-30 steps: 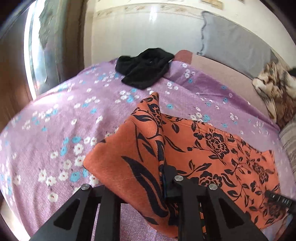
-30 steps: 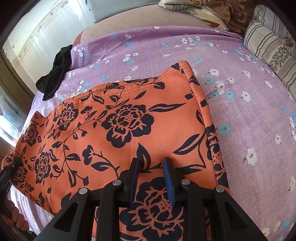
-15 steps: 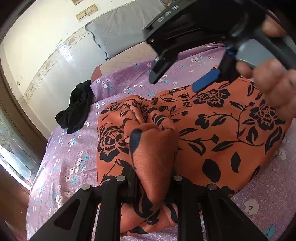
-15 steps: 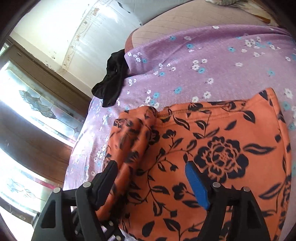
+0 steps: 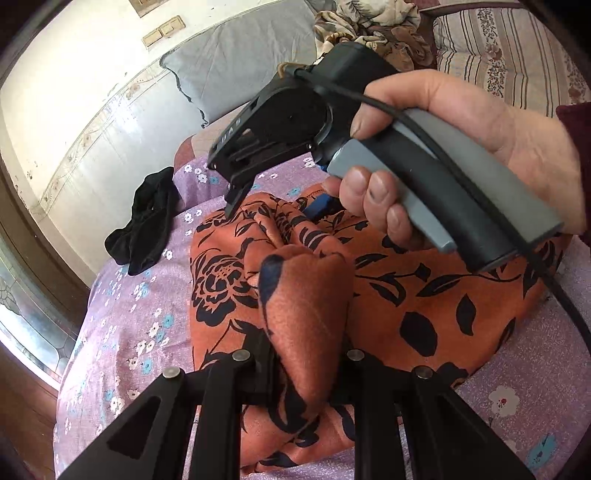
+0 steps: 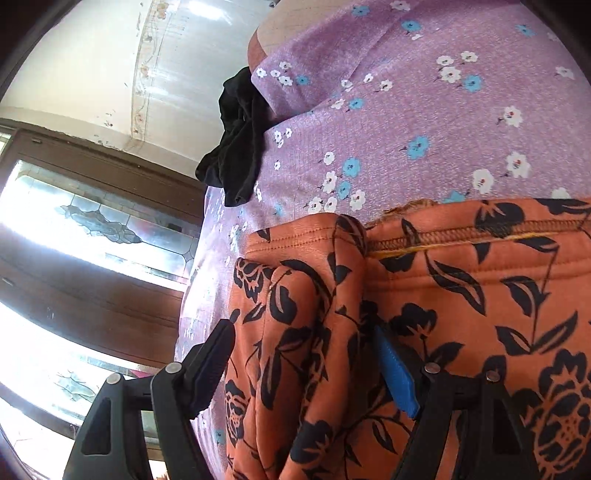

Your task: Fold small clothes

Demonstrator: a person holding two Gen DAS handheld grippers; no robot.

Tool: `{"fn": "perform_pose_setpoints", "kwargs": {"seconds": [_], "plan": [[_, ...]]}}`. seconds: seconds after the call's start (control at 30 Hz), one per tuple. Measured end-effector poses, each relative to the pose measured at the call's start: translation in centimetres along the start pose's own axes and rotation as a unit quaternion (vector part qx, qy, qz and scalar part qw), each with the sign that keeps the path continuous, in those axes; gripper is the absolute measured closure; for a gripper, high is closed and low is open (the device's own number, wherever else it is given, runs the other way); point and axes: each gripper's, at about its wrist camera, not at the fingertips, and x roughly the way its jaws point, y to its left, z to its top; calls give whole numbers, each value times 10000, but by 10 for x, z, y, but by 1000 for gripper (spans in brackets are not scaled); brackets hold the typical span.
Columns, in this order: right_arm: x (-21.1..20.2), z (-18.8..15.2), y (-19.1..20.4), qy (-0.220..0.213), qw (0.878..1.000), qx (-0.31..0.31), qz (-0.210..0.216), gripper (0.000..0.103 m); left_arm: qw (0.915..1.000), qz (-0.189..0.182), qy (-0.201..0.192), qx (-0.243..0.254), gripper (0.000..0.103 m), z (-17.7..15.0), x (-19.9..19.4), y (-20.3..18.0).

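Note:
An orange garment with black flowers (image 5: pixel 424 295) lies folded over on the purple flowered bedspread (image 5: pixel 129 332). My left gripper (image 5: pixel 306 354) is shut on a bunched fold of this garment and holds it up. In the left wrist view the right gripper (image 5: pixel 273 206) is held by a hand above the garment's far edge. In the right wrist view my right gripper (image 6: pixel 306 354) is open, its jaws astride a raised fold of the orange garment (image 6: pixel 461 295) near the stitched hem. A blue pad shows on its right finger (image 6: pixel 399 376).
A crumpled black garment (image 5: pixel 147 221) lies at the bed's far left edge; it also shows in the right wrist view (image 6: pixel 236 140). A grey pillow (image 5: pixel 240 62), a patterned blanket (image 5: pixel 369 22) and a striped cushion (image 5: pixel 509 48) lie at the head. A wooden window frame (image 6: pixel 92 258) stands left.
My left gripper has carried the garment's left side over to the right, folding it. My right gripper opened, left the middle of the garment and moved down to the raised fold at the hem.

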Motion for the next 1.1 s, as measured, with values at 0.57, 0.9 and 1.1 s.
{"fn": "perform_pose_setpoints", "kwargs": {"seconds": [0.57,0.9,1.1], "plan": [[-119,-6,19,-1276,9792,-1184,-1045,90,9713,-2099,-785,-800,85,59,-32,-12],[-179,-9,-85,-1317,9759,-430,-1687,91,9597,-2763,-208,-478,84,96,4,-124],[-164,-7,-132,-825,9859,140,-1449,87,9601,-2794,14,-79,65,100,9,-129]]}}
